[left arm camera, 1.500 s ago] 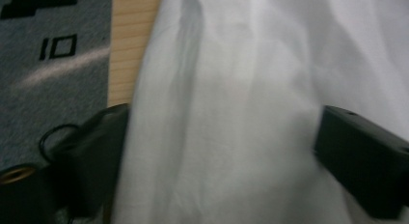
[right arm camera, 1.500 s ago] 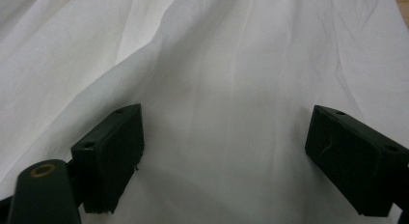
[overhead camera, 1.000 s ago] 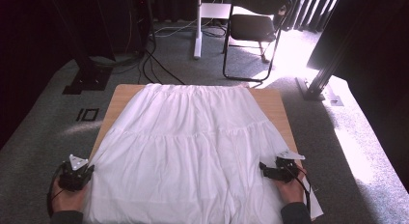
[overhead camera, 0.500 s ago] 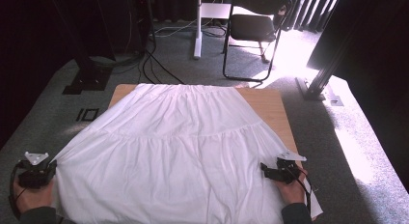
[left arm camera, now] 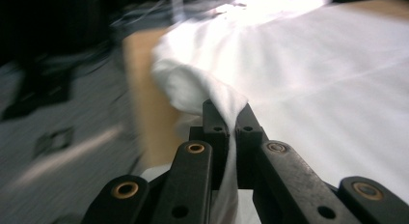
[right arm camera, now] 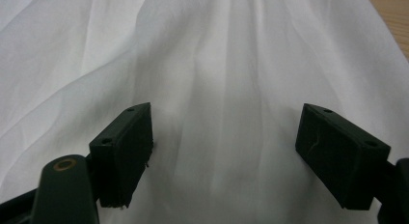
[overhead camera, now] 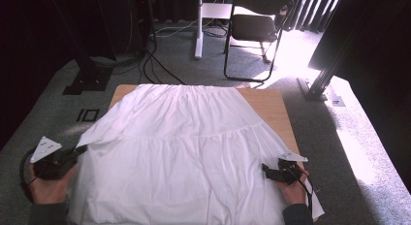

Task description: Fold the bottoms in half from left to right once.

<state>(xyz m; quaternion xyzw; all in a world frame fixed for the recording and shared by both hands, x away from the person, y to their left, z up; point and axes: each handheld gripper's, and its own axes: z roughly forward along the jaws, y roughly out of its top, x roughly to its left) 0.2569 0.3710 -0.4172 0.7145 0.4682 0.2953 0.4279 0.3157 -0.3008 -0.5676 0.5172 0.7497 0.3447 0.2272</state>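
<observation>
A white skirt-like cloth (overhead camera: 194, 137) lies spread over the wooden table (overhead camera: 271, 104), waistband at the far end. My left gripper (overhead camera: 80, 150) is off the table's left edge, shut on the cloth's left hem, which rises in a taut fold from the table to the jaws. In the left gripper view the fabric (left arm camera: 313, 64) runs pinched between the closed fingertips of that gripper (left arm camera: 230, 113). My right gripper (overhead camera: 265, 170) rests at the cloth's near right edge. Its jaws stand wide apart over flat cloth (right arm camera: 193, 50), the right gripper (right arm camera: 224, 137) holding nothing.
A black chair (overhead camera: 257, 28) and a white stand post (overhead camera: 198, 26) are beyond the table's far end. Cables (overhead camera: 150, 60) and a dark stand base (overhead camera: 85, 82) lie on the grey carpet at far left. A dark post (overhead camera: 324, 74) stands at right.
My left hand swung out to the left with the hem, then rose and came back toward the table, lifting the cloth's left edge. The right hand has stayed put.
</observation>
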